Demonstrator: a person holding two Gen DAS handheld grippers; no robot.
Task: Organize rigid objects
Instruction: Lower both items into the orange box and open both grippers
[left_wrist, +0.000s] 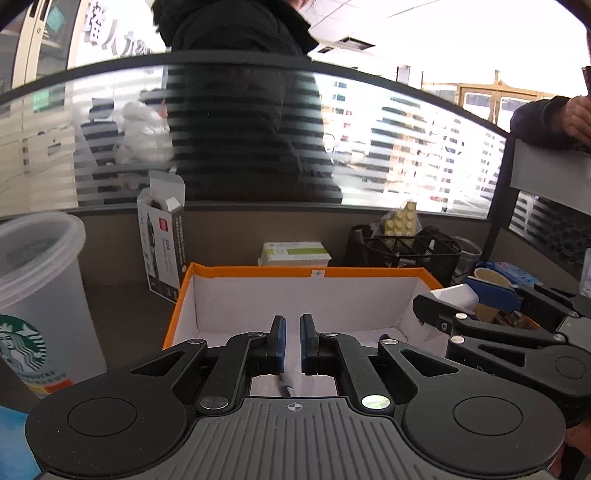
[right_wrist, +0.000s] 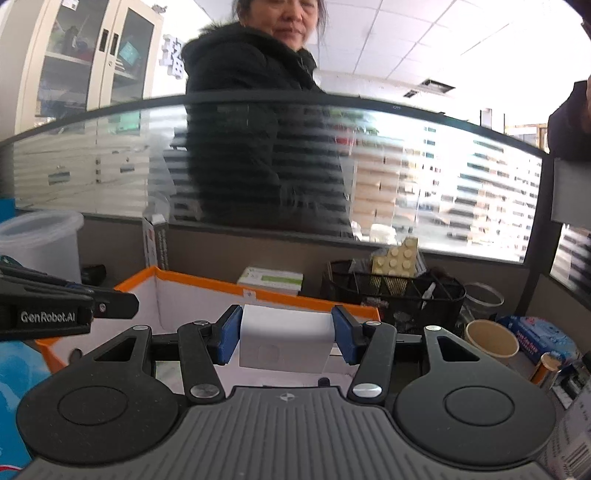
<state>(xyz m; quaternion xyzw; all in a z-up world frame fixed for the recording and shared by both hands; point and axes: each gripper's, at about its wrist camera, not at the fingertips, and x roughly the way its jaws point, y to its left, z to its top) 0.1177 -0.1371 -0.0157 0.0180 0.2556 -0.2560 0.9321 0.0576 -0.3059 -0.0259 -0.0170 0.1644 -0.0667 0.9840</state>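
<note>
- A lidded cup with a green logo is seen at 9 o'clock in the left wrist view, standing upright just beside the tray.
- A tall carton with its top flap open is set at 11 o'clock, behind the tray's left corner.
- The tray, orange-rimmed and white inside, is placed at centre, directly ahead of both grippers.
- The left gripper is held over the tray's near part; its jaws are nearly closed, with only a narrow gap. A thin pen-like item lies below the gap; whether it is gripped cannot be told.
- The right gripper is held at the tray's near right; its jaws are spread to medium width and are pressed against a white box, which is carried over the tray.
- The white box is judged light, stiff and smooth-sided, perhaps slippery; it is best held across its two flat side faces, near mid-height, as is done here. Too hard a squeeze could dent thin card.
- A flat green-and-white pack is seen at 12 o'clock behind the tray.
- A black mesh basket holding a yellow studded brick stands at 1 o'clock.
- A paper cup is set at 3 o'clock, well apart from the tray.
</note>
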